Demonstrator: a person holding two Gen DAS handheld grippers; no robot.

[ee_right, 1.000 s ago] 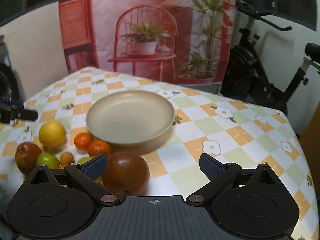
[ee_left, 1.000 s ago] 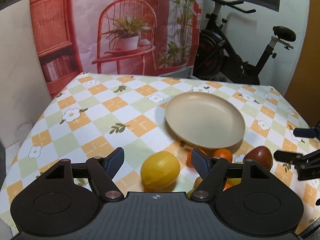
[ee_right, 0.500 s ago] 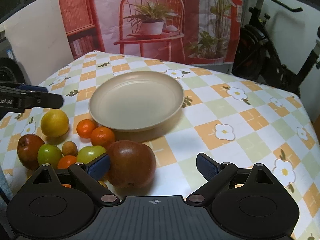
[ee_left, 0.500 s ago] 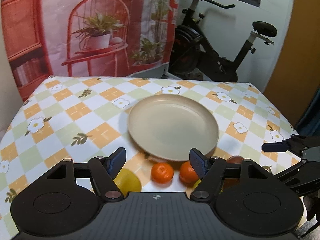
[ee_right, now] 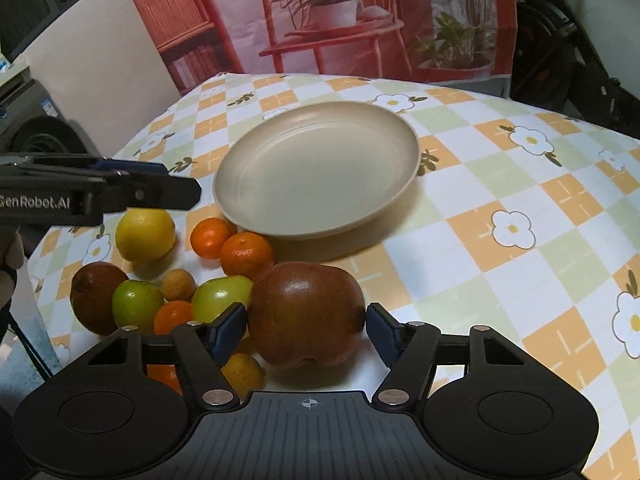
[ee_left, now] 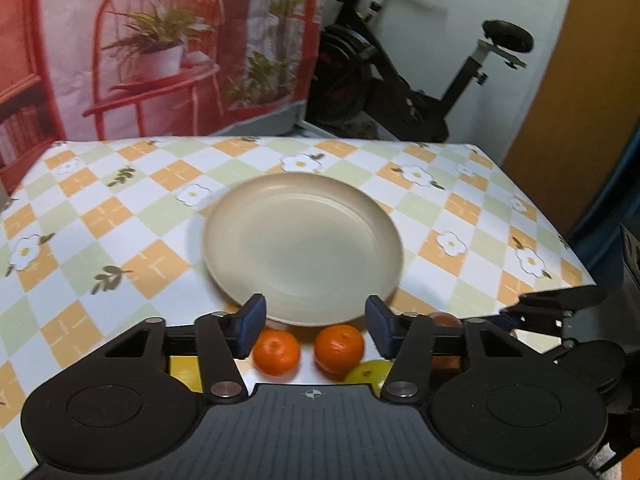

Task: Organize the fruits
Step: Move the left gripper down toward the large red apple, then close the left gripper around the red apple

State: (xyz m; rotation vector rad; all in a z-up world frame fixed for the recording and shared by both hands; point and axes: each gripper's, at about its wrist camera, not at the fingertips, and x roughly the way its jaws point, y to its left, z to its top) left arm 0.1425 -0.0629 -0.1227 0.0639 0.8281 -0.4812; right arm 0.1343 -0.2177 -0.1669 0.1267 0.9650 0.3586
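Observation:
A beige plate (ee_left: 300, 240) (ee_right: 316, 168) sits mid-table with nothing in it. Fruit lies in a cluster in front of it. My right gripper (ee_right: 304, 328) is closing around a large red-brown fruit (ee_right: 306, 312) that rests on the table, and both pads touch its sides. My left gripper (ee_left: 316, 326) (ee_right: 168, 184) hovers above the cloth with its jaws closing. Two mandarins (ee_left: 277, 351) (ee_left: 339, 347) show in the gap below, untouched. In the right wrist view it hangs over the lemon (ee_right: 145, 234).
More fruit lies left of the red one: two green fruits (ee_right: 138, 300), a dark red fruit (ee_right: 94, 296), a small tan one (ee_right: 178, 284) and an orange (ee_right: 172, 316). The checked tablecloth (ee_right: 520, 184) runs out to the right. An exercise bike (ee_left: 400, 68) stands behind the table.
My left gripper swung right from over the lemon to over the two mandarins, and its jaws narrowed. My right gripper tipped down and its jaws closed in onto the large red-brown fruit.

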